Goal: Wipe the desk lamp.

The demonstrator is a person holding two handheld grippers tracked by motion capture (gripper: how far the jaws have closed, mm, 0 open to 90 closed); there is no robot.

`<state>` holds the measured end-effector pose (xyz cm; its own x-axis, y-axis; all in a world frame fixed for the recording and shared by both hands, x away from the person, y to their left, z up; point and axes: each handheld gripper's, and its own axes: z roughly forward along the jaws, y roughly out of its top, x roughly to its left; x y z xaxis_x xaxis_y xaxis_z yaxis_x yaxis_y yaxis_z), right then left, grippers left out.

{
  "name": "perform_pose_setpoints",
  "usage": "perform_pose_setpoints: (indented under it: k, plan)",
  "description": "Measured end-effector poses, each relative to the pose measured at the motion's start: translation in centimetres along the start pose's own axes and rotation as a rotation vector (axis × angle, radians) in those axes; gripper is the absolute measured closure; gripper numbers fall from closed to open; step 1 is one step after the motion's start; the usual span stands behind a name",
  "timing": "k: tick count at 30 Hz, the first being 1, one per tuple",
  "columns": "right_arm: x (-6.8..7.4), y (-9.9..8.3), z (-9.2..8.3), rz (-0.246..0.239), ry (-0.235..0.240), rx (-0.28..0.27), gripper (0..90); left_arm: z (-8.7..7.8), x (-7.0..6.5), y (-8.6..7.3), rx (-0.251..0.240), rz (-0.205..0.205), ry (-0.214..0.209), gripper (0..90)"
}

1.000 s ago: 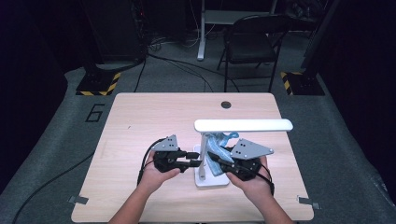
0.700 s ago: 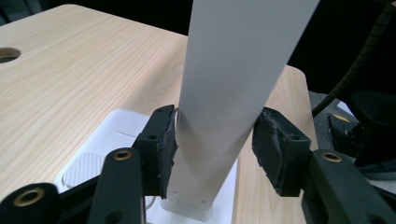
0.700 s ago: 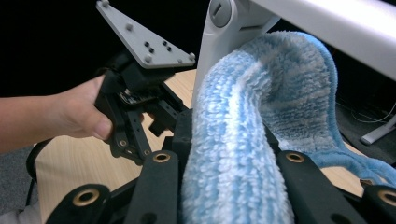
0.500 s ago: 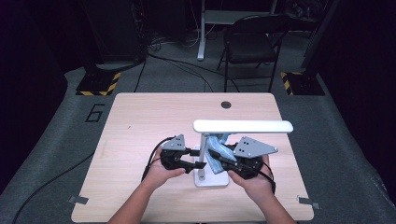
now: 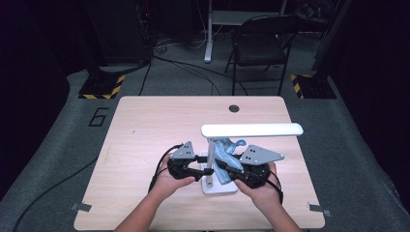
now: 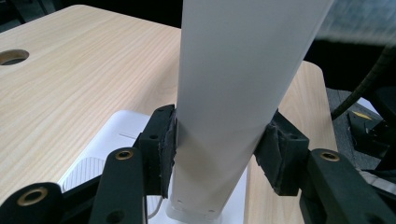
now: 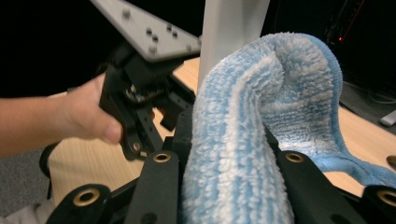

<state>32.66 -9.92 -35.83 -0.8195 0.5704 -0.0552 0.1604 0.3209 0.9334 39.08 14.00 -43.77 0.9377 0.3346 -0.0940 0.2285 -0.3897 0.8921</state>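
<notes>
While the left gripper (image 6: 219,149) view showed pads clasping the lamp post (image 6: 233,93) (jaws just widened), the right gripper (image 7: 229,154) clamped the blue cloth (image 7: 261,121), hands unmoved vs earlier.

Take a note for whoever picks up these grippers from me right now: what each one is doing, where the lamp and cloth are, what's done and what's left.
Left gripper: its fingers have just been opening, yet both pads sit against the white lamp post, low down near the lamp base.
Right gripper: shut on the blue cloth, bunched and held up beside the post.
Lamp: upright near the table's front edge, lamp head level above both grippers.
Done: post steadied, cloth gripped and brought to it.
Left, likely: wipe the post, then the head. How much is already wiped cannot be told.
</notes>
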Motion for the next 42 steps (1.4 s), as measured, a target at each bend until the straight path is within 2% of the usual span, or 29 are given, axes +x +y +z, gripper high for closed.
perform_pose_setpoints:
  k: [1,3,7,9,14,16,17,18,19,22,24,28,30,31,35,42]
  plan:
    - [0.0,0.5,-0.2,-0.004,0.000,-0.010,70.3,-0.1,0.0,0.1,0.013,0.011,0.001,51.2]
    - [-0.1,1.2,-0.7,-0.012,-0.002,-0.032,70.4,0.1,-0.2,0.1,0.003,0.000,0.012,51.3]
    - [-0.2,2.6,-1.7,-0.017,-0.016,-0.089,70.4,0.2,-0.4,0.2,0.009,0.005,0.028,51.6]
    - [-0.3,2.8,-1.8,-0.032,-0.022,-0.100,70.5,0.2,-0.4,0.2,0.010,0.004,0.035,51.7]
    - [-0.6,2.2,-1.3,-0.032,-0.009,-0.081,70.7,0.3,-0.4,0.2,0.010,0.003,0.032,51.6]
    - [-0.7,1.9,-0.9,-0.022,0.004,-0.053,70.6,0.3,-0.4,0.2,0.019,0.010,0.027,51.6]
    - [-0.7,1.7,-0.7,-0.021,0.002,-0.040,70.7,0.3,-0.4,0.2,0.011,-0.002,0.025,51.7]
    - [-0.7,1.4,-0.4,-0.020,0.006,-0.021,70.6,0.3,-0.4,0.2,0.018,0.008,0.024,51.6]
    - [-0.7,1.1,-0.2,-0.020,0.010,-0.011,70.6,0.3,-0.4,0.2,0.019,0.008,0.025,51.6]
    - [-0.7,0.1,0.3,0.017,0.014,0.015,70.6,0.3,-0.4,0.2,0.013,0.007,0.036,51.6]
    - [-0.8,-0.5,0.6,0.020,0.021,0.037,70.7,0.4,-0.5,0.2,0.007,-0.003,0.035,51.6]
    - [-0.8,-1.5,1.0,0.030,0.017,0.072,70.6,0.4,-0.4,0.2,0.018,0.011,0.030,51.5]
    - [-0.8,-1.5,1.0,0.024,0.013,0.055,70.6,0.4,-0.4,0.2,0.018,0.010,0.031,51.5]
    - [-0.7,-1.4,0.9,0.035,0.013,0.059,70.7,0.4,-0.4,0.2,0.017,0.010,0.031,51.5]
    - [-0.6,-0.9,0.8,0.018,0.005,0.052,70.6,0.4,-0.4,0.2,0.004,-0.006,0.030,51.5]
    - [-0.7,0.5,0.1,-0.009,-0.005,-0.004,70.6,0.3,-0.4,0.1,0.013,0.001,0.027,51.4]
